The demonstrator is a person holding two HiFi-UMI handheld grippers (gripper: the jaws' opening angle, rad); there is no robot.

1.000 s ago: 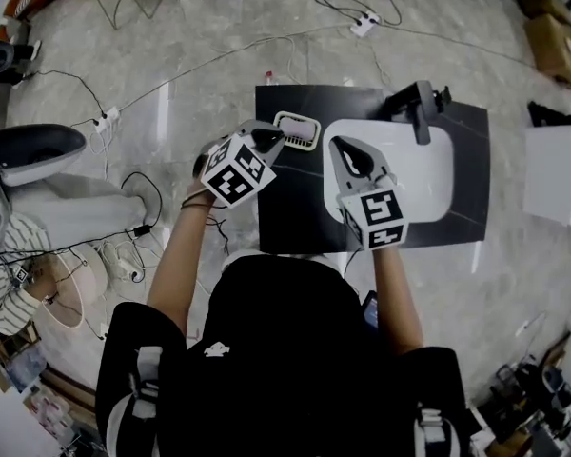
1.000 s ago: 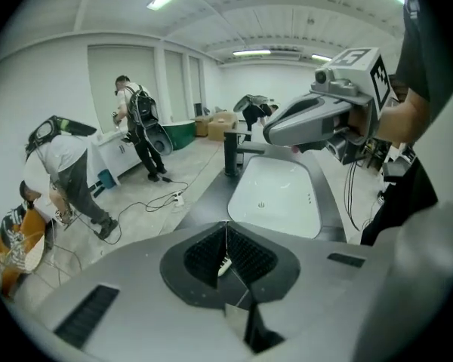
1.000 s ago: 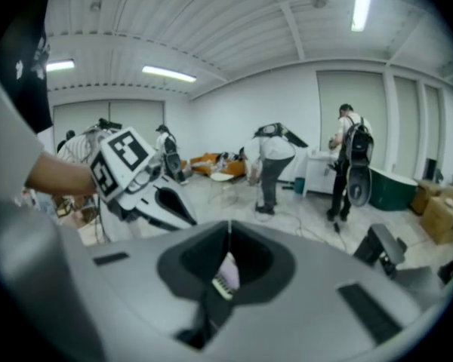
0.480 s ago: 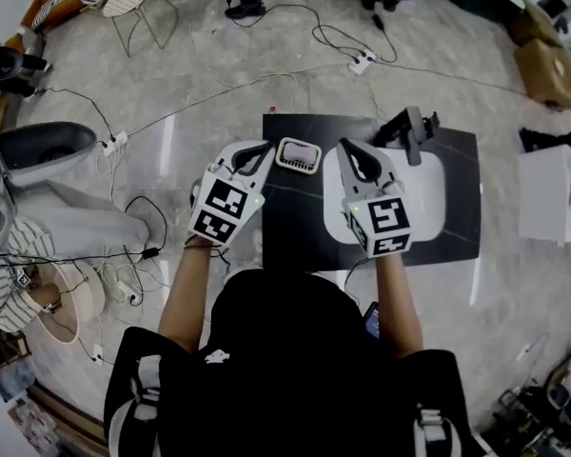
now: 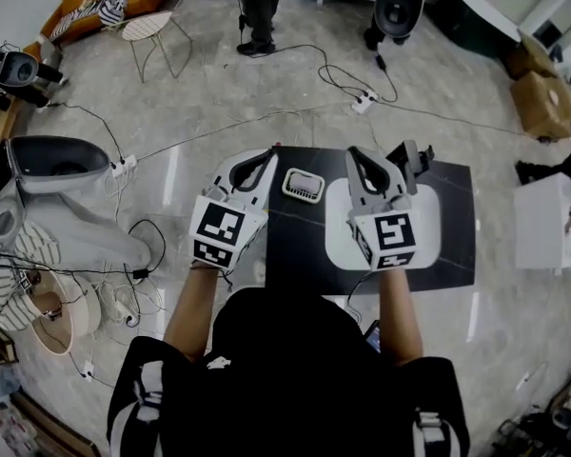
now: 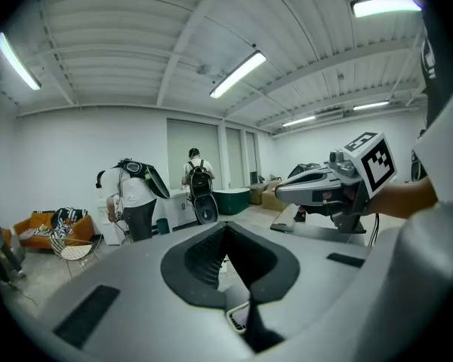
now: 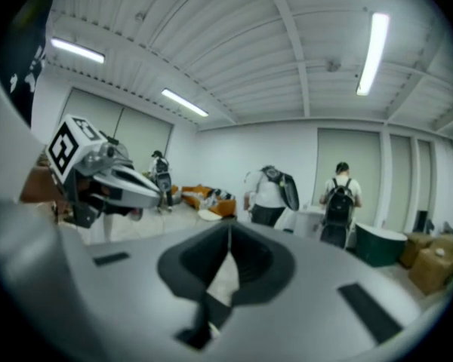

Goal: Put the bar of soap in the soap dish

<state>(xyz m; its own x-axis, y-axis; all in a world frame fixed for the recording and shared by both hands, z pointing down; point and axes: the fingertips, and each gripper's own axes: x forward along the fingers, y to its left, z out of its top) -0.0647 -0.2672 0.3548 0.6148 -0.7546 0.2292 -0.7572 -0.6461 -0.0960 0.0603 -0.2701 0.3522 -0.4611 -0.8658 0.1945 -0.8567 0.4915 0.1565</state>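
Moved: both tongs have come up off the worktop (image 5: 457, 246) over the last second. The left tongs (image 5: 265, 155) had their nose tipped down right beside the soap dish (image 5: 287, 183); now they lie near level and clear of it.
Left tongs: pressed together with nothing between them. Their own view shows the dark pads meeting in one seam, with a corner of the soap dish far below through the slot.
Right tongs (image 5: 357, 155): pressed together as well, holding nothing, and hanging over the left part of the white basin (image 5: 428, 227).
Bar of soap (image 5: 305, 187): lies inside the soap dish as a pale block, too small to make out finely.
Soap dish: sits on the dark worktop just left of the basin, between the two tongs as seen from the head view and touched by neither.
Basin: set on the worktop, with a black tap (image 5: 411, 160) at its far edge.
Person: black top, both forearms stretched forward, a marker cube (image 5: 221, 234) riding face-up on the back of each tool.
Floor (image 5: 219, 84): pale polished stone, crossed by cables (image 5: 219, 129), with a power strip (image 5: 365, 103) beyond the worktop.
Far side of the room: from the left tongs' view, people (image 6: 195, 191) stand near the back wall, one wearing a dark backpack. An orange sofa (image 6: 41, 225) is off to the left, under long strip lights (image 6: 238, 72) on the ceiling.
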